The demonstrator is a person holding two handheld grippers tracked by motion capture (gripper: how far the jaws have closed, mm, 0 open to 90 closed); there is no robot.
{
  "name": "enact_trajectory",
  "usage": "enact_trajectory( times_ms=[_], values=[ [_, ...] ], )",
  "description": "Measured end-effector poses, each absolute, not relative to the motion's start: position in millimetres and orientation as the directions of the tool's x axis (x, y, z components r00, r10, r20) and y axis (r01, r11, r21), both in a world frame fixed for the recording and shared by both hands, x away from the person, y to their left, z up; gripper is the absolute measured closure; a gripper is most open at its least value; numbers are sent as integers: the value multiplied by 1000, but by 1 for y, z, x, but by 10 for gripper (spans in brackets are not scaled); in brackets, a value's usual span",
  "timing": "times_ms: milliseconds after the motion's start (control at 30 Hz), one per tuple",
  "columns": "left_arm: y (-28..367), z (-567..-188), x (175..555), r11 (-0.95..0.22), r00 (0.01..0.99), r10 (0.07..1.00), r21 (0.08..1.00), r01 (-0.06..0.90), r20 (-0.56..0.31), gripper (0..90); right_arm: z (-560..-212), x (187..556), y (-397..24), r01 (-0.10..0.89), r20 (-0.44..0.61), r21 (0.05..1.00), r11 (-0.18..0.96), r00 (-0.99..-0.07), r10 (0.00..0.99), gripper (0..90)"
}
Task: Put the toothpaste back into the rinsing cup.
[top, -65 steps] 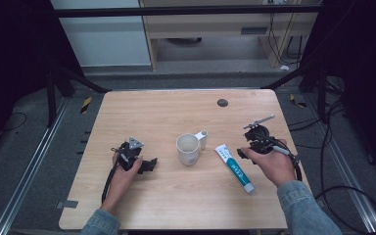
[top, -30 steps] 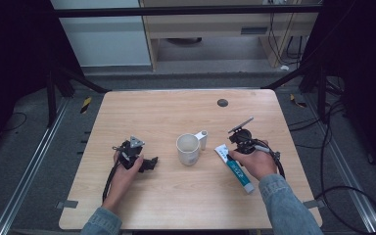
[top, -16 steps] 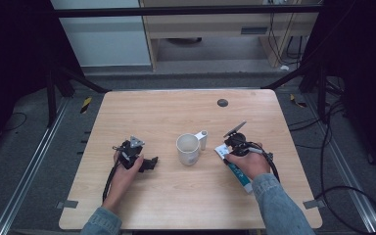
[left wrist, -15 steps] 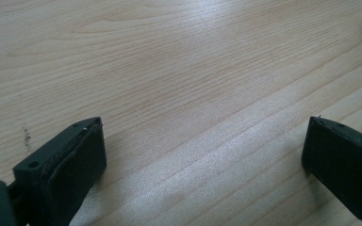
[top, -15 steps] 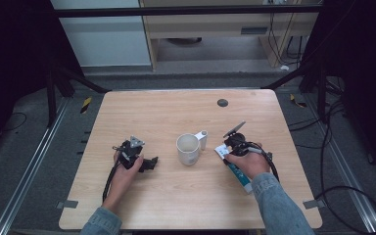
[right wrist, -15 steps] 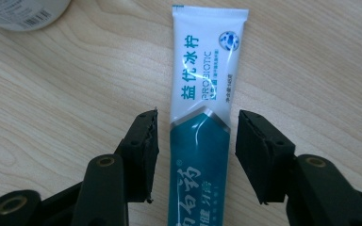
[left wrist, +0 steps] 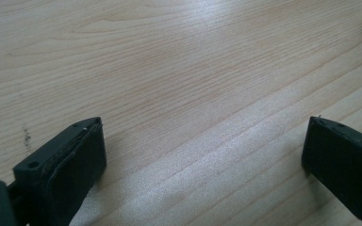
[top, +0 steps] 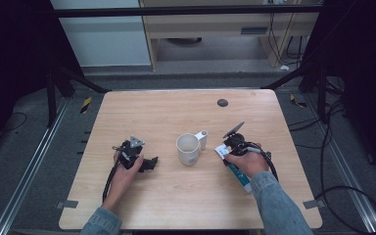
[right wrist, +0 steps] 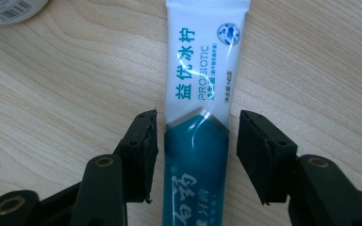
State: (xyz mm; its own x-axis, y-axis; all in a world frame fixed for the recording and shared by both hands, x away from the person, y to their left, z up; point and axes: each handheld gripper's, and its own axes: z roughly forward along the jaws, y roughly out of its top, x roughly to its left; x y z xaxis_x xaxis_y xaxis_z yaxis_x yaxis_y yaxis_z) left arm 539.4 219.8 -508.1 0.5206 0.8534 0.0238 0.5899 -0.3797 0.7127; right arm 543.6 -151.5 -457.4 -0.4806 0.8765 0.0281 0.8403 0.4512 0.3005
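Note:
A white and teal toothpaste tube lies flat on the wooden table, right of a white mug. My right gripper is lowered over the tube, one jaw on each side, with a thin gap between each pad and the tube, so it stands open. In the high view the right gripper sits at the tube's end nearest the mug. My left gripper rests on the table left of the mug. Its jaws are wide open over bare wood.
The mug's handle points toward the right gripper, and its base lies just beyond the tube's far end. A small dark disc lies near the table's back edge. Cables trail from both grippers toward the front.
The right hand has moved left toward the mug and sunk onto the tube, so its jaws now straddle it. The left hand has stayed in place.

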Motion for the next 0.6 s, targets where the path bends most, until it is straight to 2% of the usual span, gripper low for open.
enact_trajectory(
  times_ms=[600],
  values=[
    [220,-508,539,-380,521,853,712,590,23,0,-465,548,-150,847,33,279,452,-479,877,507]
  ],
)
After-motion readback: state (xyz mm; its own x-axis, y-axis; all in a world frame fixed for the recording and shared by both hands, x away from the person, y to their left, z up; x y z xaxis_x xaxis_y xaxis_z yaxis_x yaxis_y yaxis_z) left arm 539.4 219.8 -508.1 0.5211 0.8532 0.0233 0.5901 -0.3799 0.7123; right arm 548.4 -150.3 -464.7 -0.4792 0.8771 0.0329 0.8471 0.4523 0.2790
